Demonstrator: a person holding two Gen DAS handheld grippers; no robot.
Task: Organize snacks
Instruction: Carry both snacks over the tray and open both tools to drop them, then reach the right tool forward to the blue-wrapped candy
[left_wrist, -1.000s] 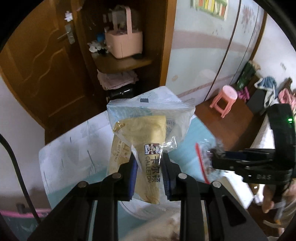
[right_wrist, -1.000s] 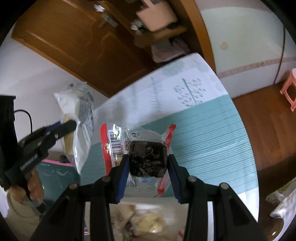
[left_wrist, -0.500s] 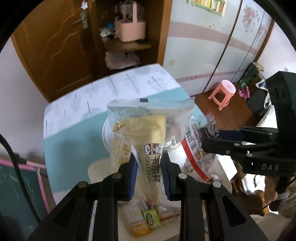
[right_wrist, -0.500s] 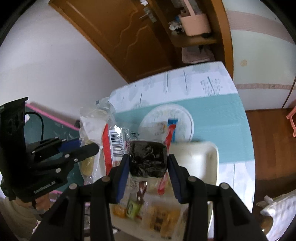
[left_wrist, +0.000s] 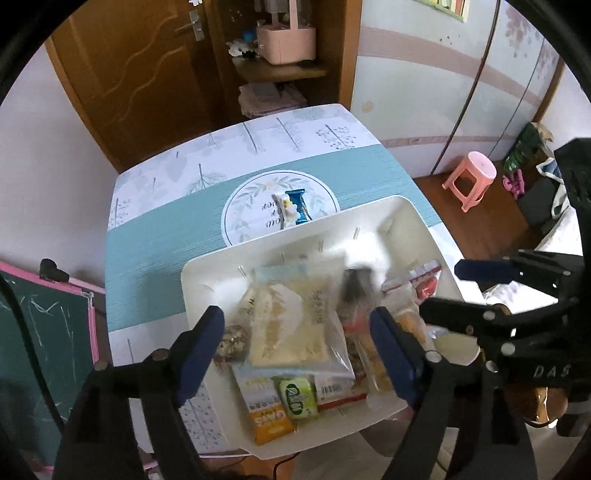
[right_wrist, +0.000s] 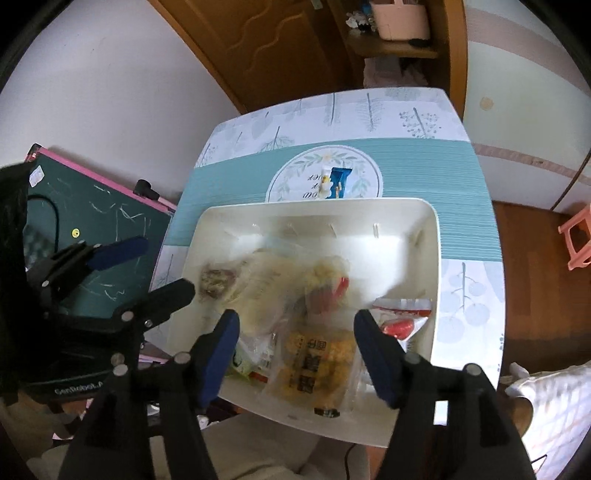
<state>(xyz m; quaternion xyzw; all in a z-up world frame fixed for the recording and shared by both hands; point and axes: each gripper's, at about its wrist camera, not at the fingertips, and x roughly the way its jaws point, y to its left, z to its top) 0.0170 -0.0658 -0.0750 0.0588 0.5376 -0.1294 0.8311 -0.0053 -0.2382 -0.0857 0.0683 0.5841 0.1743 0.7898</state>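
Both tongs, L (left_wrist: 297, 343) & R (right_wrist: 293, 341), wide apart, empty, above glossy crinkly snack packets (left_wrist: 291, 325) in smooth rectangular white bin (right_wrist: 430, 236).

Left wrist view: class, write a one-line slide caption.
Open left gripper above a white bin of snack packets, open right gripper alongside; two snacks remain on the table.

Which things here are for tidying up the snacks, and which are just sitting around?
For the job:
white bin
yellow cake packet
oat bar
green candy
blue snack on the table
left tool and right tool, both open

Just around:
pink stool
chalkboard
pink basket
door
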